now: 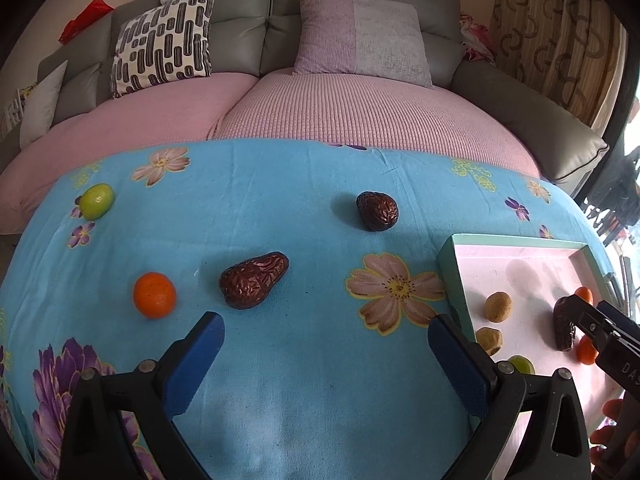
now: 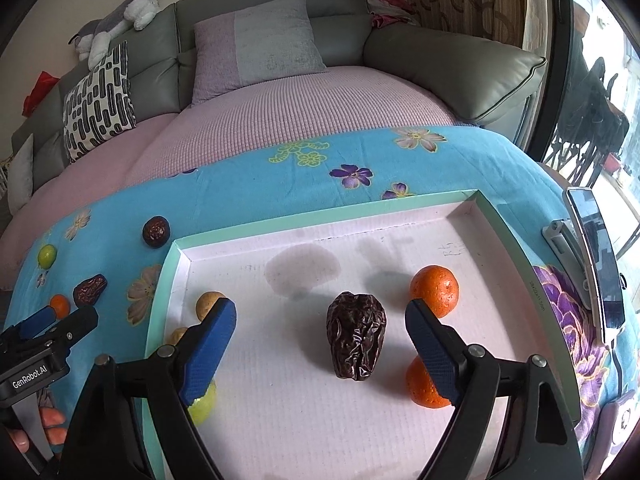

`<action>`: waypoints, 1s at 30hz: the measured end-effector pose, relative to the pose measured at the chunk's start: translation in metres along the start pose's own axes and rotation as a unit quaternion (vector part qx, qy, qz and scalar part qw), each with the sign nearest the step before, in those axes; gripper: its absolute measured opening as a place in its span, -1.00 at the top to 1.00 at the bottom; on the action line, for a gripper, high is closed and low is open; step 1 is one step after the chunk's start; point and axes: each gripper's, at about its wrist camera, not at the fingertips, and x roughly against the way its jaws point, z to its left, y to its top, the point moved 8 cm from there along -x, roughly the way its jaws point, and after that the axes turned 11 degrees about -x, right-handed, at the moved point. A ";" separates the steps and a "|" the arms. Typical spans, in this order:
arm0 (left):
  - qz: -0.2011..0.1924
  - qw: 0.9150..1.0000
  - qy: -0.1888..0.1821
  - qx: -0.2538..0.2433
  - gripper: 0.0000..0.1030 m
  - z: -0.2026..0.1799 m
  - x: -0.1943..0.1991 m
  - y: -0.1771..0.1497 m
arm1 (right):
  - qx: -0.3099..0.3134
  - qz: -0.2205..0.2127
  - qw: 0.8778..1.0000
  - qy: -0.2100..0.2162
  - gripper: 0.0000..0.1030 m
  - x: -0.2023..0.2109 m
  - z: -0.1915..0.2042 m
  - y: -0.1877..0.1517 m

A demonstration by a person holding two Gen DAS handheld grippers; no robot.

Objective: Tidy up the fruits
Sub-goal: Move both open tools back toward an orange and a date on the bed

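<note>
- The tray (image 2: 516,240) is the landmark: a flat box with a thin mint-green rim and a pale pink, ribbed cardboard floor with faint grey stains.
- It sits on a soft blue cloth (image 1: 280,184) with big printed flowers.
- Inside the tray, near the middle, lies a wrinkled date (image 2: 355,340). It is dark brown and shiny, shaped like a fat egg. Its long side runs from the near edge of the tray toward the far edge.
- Just right of that date are two bumpy oranges, a far orange (image 2: 435,290) and a near orange (image 2: 423,390). Both are round.
- On the left side of the tray are two small tan balls, one (image 1: 497,306) farther than the other (image 1: 489,339), and a smooth green fruit (image 1: 521,363) near the front.
- The right gripper (image 2: 320,334) hangs over the tray. Its blue, dotted rubber pads are wide apart, with the date between them, not touching.
- Left of the tray, on the cloth, the left gripper (image 1: 326,330) also has its blue pads spread wide and holds nothing.
- Just past its left pad lies a long date (image 1: 253,280), wrinkly and pear-shaped. Its thin end points toward the tray and away, its fat end toward the gripper.
- Left of that date sits a small round orange (image 1: 154,294).
- Farther back is a round date (image 1: 377,211), and far from the tray a smooth green lime (image 1: 96,201).
</note>
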 end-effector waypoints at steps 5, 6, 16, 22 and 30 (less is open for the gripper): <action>-0.013 0.999 0.022 0.024 -1.00 0.032 0.008 0.001 | 0.014 0.009 0.999 0.035 -0.69 -0.003 0.031 -0.008; -0.014 0.999 0.027 0.034 -1.00 0.042 0.009 0.000 | 0.020 0.012 0.999 0.043 -0.69 -0.003 0.040 -0.011; -0.025 0.987 0.093 0.126 -1.00 0.132 0.033 -0.019 | 0.067 0.033 0.993 0.088 -0.69 -0.004 0.103 -0.034; -0.069 0.972 0.109 0.196 -1.00 0.174 0.058 -0.027 | 0.078 0.040 0.991 0.099 -0.69 -0.007 0.129 -0.042; -0.071 0.977 0.087 0.181 -1.00 0.172 0.050 -0.025 | 0.106 0.023 0.988 0.114 -0.69 0.000 0.154 -0.043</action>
